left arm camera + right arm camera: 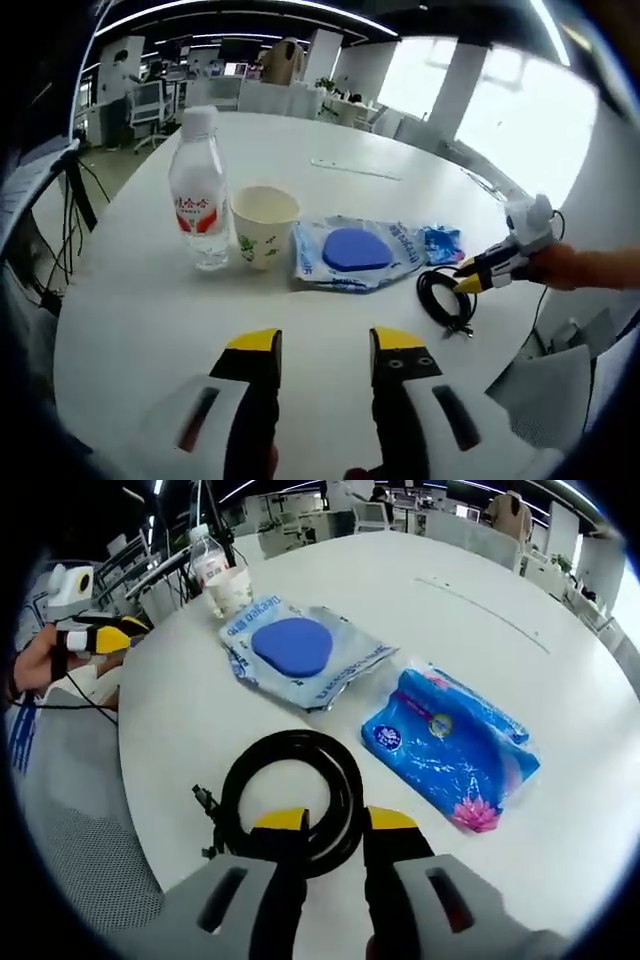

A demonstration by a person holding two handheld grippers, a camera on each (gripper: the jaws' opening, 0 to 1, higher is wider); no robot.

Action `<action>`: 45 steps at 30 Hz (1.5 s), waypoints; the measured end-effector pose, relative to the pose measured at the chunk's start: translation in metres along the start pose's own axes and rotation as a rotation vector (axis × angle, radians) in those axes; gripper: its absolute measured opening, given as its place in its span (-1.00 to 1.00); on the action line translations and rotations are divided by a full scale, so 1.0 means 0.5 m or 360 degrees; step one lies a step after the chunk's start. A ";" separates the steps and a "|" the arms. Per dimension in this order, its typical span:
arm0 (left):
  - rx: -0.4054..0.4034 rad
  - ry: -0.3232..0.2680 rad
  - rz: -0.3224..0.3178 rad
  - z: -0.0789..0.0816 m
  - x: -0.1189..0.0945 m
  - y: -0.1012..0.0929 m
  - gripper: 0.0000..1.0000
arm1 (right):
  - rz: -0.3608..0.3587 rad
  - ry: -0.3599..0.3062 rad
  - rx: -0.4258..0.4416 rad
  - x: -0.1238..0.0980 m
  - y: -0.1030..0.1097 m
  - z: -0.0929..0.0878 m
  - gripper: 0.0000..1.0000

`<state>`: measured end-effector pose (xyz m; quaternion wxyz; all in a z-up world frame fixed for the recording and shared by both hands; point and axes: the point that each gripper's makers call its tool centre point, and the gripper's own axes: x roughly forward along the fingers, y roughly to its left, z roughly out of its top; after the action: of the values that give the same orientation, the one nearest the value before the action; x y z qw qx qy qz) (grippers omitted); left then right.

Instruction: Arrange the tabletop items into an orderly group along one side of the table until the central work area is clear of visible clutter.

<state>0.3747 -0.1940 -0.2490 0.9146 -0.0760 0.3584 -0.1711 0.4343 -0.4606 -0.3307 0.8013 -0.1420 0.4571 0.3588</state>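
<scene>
Along the round white table (330, 150) stand a water bottle (200, 195) and a paper cup (263, 225), with a blue sponge in a clear bag (355, 250) and a blue packet (440, 242) lying beside them. A black cable coil (290, 795) lies at the table edge. My right gripper (336, 822) is open, and the coil's near arc sits between its jaws. The cable coil (445, 295) also lies just below the right gripper (468, 277). My left gripper (326, 345) hovers open over bare table in front of the cup, holding nothing.
The bottle (205, 560), cup (232, 588), sponge bag (300, 650) and packet (450, 745) line up across the table. A hand holds the left gripper (100, 635) off the table's edge. Desks, chairs and people fill the office behind. A thin pale strip (355, 168) lies farther back.
</scene>
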 end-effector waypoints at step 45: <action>-0.0061 -0.0039 0.0079 -0.006 -0.063 0.006 -0.30 | -0.0177 -0.0380 0.0230 -0.092 -0.099 0.037 -0.35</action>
<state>0.3519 -0.1796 -0.2324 0.9213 -0.0867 0.3522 -0.1404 0.4661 -0.5054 -0.2873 0.8768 -0.0654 0.3746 0.2945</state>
